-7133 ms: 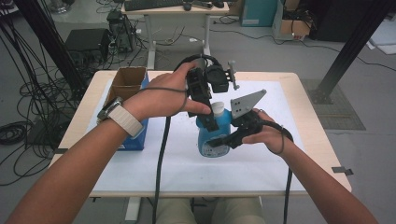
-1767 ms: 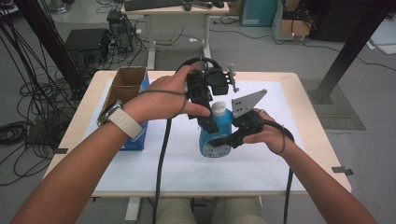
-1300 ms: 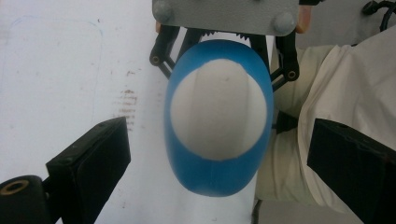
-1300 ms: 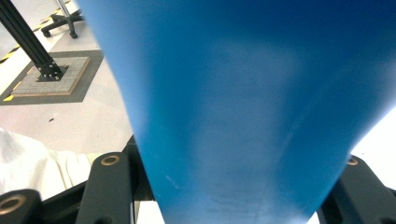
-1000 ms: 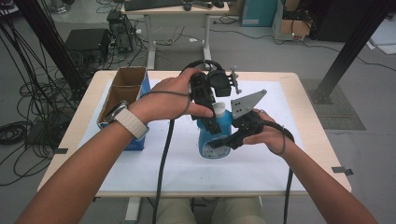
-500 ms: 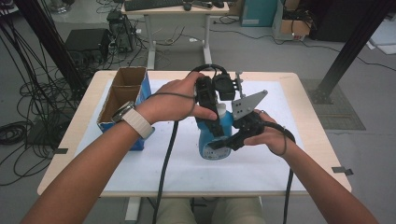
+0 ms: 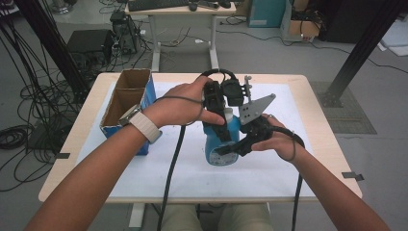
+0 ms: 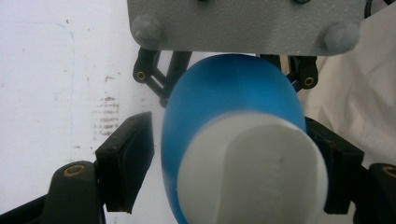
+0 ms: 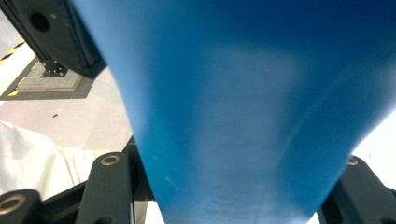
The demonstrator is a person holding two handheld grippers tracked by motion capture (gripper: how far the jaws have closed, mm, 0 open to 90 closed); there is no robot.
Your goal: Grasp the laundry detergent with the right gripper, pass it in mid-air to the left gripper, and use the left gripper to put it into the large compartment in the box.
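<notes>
I had the white-covered table (image 7: 159,178) in front of me, with an open cardboard box (image 7: 126,98) in a blue sleeve standing at its left edge, well apart from the work. Near the middle stood the blue bottle (image 7: 222,144), upright, its long axis running straight up from the tabletop, and both tools were on it.

My right gripper (image 7: 230,150) came in from the right and low, and its own camera showed blue plastic (image 9: 243,116) running down between the two black jaws, which sat hard against either flank of the body. I judged it was clamping the bottle to steady it. My left gripper (image 7: 222,126) hung directly over the top, pointing down along the bottle's axis. From its camera I looked down on the white cap (image 8: 250,170), with the jaws spread wide on either side of the neck: the left pad (image 8: 128,163) stood clear with a gap, and the right one was very near the cap, though I could not tell if it touched.

So the cap lay dead ahead of the left tool, between its jaws, and the coming move turned on closing squarely around it. The grey plate (image 8: 243,23) of the right gripper sat close behind the bottle's shoulder, the one thing that could crowd a twist.
</notes>
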